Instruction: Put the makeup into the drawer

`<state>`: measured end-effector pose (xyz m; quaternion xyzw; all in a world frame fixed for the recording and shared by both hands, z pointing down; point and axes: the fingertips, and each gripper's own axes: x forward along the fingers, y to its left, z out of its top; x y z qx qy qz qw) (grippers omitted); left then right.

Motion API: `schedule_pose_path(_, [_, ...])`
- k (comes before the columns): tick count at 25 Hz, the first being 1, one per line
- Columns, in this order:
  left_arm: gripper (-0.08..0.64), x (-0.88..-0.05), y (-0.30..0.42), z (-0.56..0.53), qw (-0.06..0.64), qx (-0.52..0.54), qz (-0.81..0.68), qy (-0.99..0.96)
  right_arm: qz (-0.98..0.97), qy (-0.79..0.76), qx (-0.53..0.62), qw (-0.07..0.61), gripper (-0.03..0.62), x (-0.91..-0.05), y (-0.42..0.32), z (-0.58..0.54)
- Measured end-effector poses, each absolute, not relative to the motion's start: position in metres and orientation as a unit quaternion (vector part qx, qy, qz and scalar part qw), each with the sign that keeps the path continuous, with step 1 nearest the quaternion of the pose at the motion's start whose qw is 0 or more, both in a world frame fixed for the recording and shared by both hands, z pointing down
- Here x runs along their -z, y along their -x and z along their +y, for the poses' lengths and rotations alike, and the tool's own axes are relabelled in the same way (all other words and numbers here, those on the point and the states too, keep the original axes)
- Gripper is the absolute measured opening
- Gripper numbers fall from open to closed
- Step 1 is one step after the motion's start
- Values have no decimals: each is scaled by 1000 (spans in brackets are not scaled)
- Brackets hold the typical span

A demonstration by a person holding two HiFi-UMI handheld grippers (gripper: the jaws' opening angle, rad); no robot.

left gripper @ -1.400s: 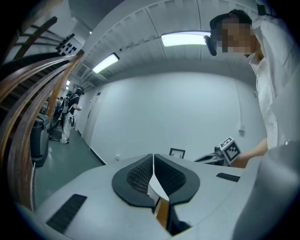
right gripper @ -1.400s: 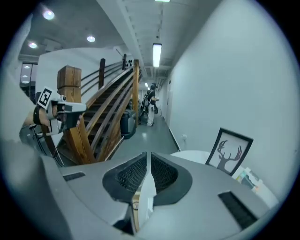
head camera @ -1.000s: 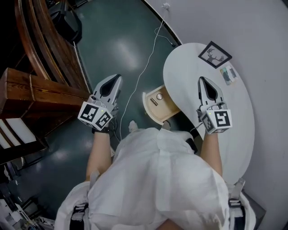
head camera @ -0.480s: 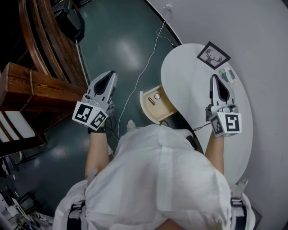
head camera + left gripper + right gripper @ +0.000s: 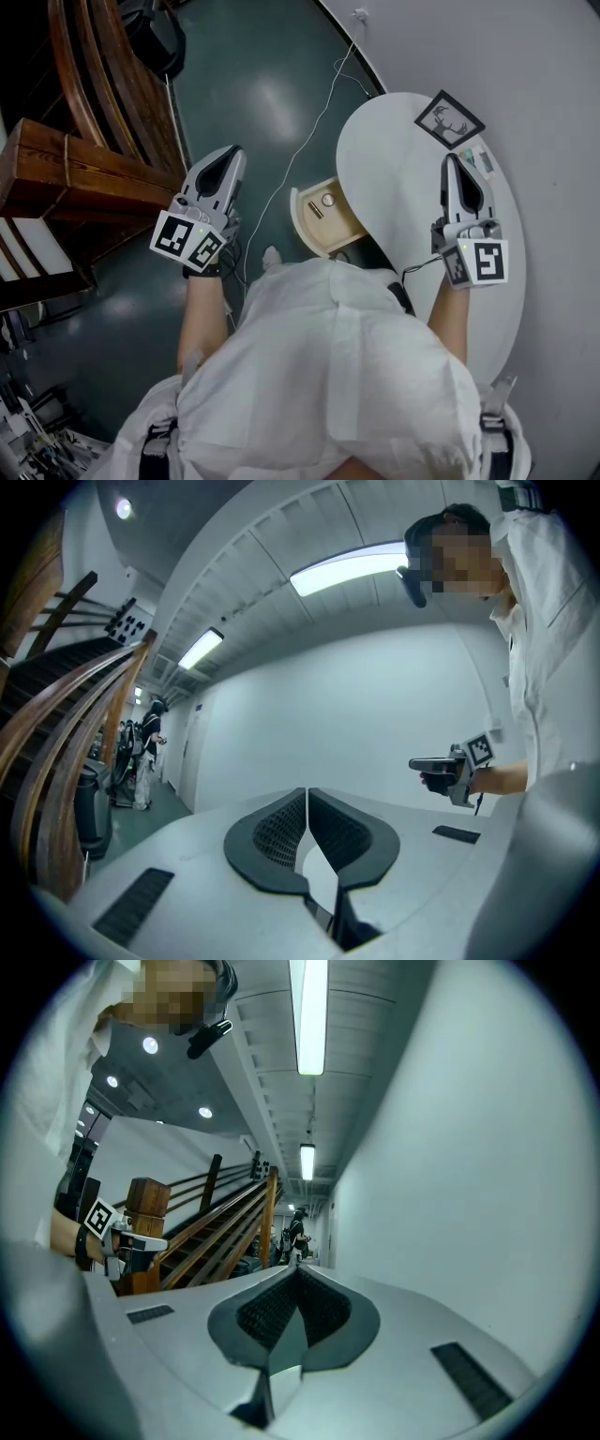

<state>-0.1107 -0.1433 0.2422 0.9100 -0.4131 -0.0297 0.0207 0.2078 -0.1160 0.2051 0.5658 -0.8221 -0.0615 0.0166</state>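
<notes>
1. L gripper (image 5: 228, 157): you're holding it out over the dark green floor (image 5: 187, 56), left of the drawer & well apart from it. Its jaws are sitting tip to tip w/ nothing btwn them, so it's closed & empty.
2. R gripper (image 5: 453, 161): you're holding it over the white half-round table (image 5: 384, 178), pointing toward the far end. Its jaws are pressing together too, w/ nothing in them.
3. Makeup (image 5: 482, 157): a small flat palette-like piece is lying on the table top near the wall. In the head view it's showing just right of the R gripper's tip & just below the framed deer picture (image 5: 449, 118). It isn't sitting btwn any jaws.
4. Drawer (image 5: 339, 230): pale wood, it's standing pulled out from under the table's left edge. A small round thing (image 5: 328, 200) & a short dark bar are lying inside. The makeup isn't in it yet.
5. Heavy wooden stair rail (image 5: 84, 173): it's running along the left side, beyond the L gripper.
</notes>
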Motion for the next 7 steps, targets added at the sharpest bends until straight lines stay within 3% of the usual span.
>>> schedule_pose_path(7, [20, -244, 105, -143, 20, 28, -419, -907, -826, -560, 63, 20, 9, -209, -214, -117])
